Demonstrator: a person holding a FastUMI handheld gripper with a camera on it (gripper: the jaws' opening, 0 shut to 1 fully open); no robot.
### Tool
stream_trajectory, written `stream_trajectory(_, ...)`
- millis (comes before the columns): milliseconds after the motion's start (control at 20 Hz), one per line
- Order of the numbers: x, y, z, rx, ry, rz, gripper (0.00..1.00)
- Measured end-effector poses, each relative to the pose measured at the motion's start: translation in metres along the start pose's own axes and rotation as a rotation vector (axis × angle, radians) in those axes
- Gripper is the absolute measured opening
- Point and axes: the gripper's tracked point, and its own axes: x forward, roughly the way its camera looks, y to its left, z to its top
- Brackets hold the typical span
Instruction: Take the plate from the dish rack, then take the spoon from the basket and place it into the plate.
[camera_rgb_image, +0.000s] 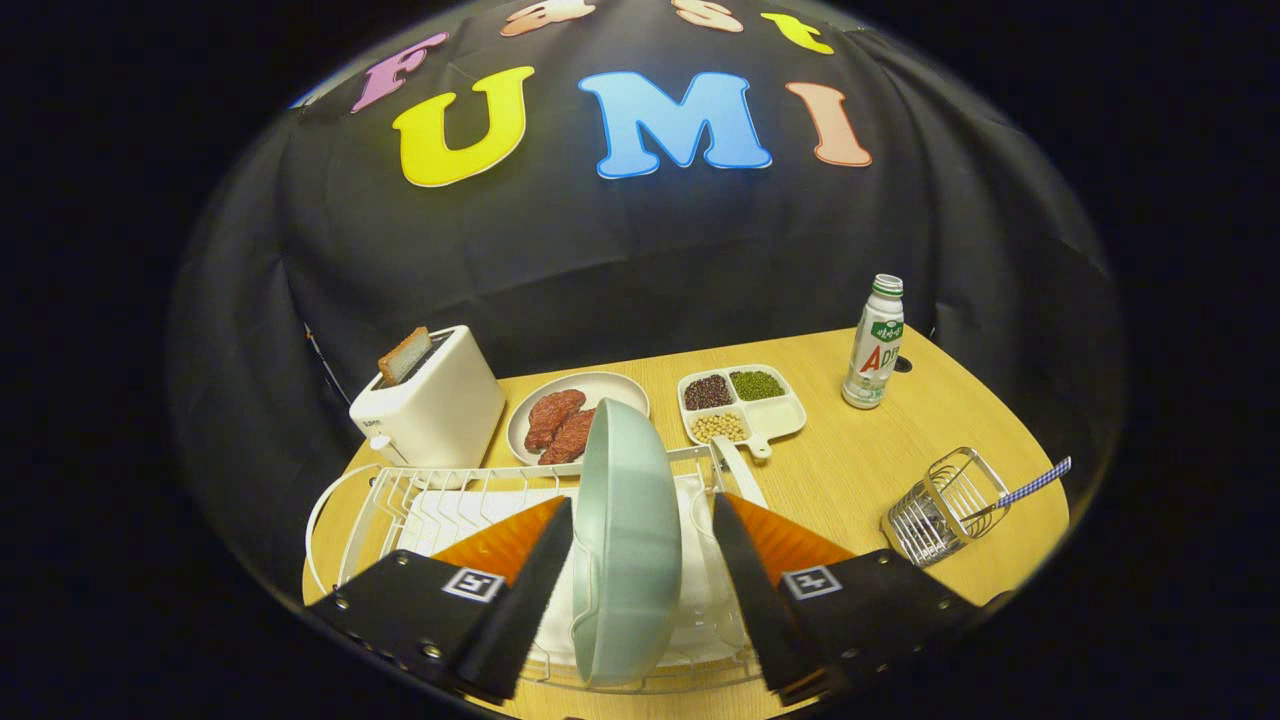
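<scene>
White toaster (432, 410) holding bread (403, 355), meat dish (575, 415), divided bean tray (742, 404), bottle (875, 343)

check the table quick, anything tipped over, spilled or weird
The wire basket lies on its side on the table, its spoon sticking out of the mouth. The plate stands on edge in the dish rack, between the open fingers of the hand-held gripper. Nothing spilled.

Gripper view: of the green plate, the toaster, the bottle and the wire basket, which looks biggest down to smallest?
1. Green plate, standing in the dish rack between the open fingers, though nearness to the camera inflates it.
2. Toaster.
3. Wire basket and bottle look alike; I won't rank them.
</scene>
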Motion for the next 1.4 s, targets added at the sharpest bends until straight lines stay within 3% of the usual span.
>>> stream_trajectory(100, 0.003, 0.004, -0.004, 0.011, 0.021, 0.012, 0.69)
stream_trajectory(150, 0.001, 0.005, -0.005, 0.016, 0.031, 0.018, 0.68)
stream_trajectory(250, 0.012, 0.007, -0.008, 0.018, 0.041, 0.017, 0.36)
stream_trajectory(600, -0.001, -0.006, -0.011, -0.02, 0.087, -0.13, 0.29)
stream_trajectory(900, -0.013, -0.003, 0.013, -0.112, 0.025, -0.246, 0.28)
stream_trajectory(1400, -0.025, 0.008, 0.018, -0.273, 0.035, -0.372, 0.28)
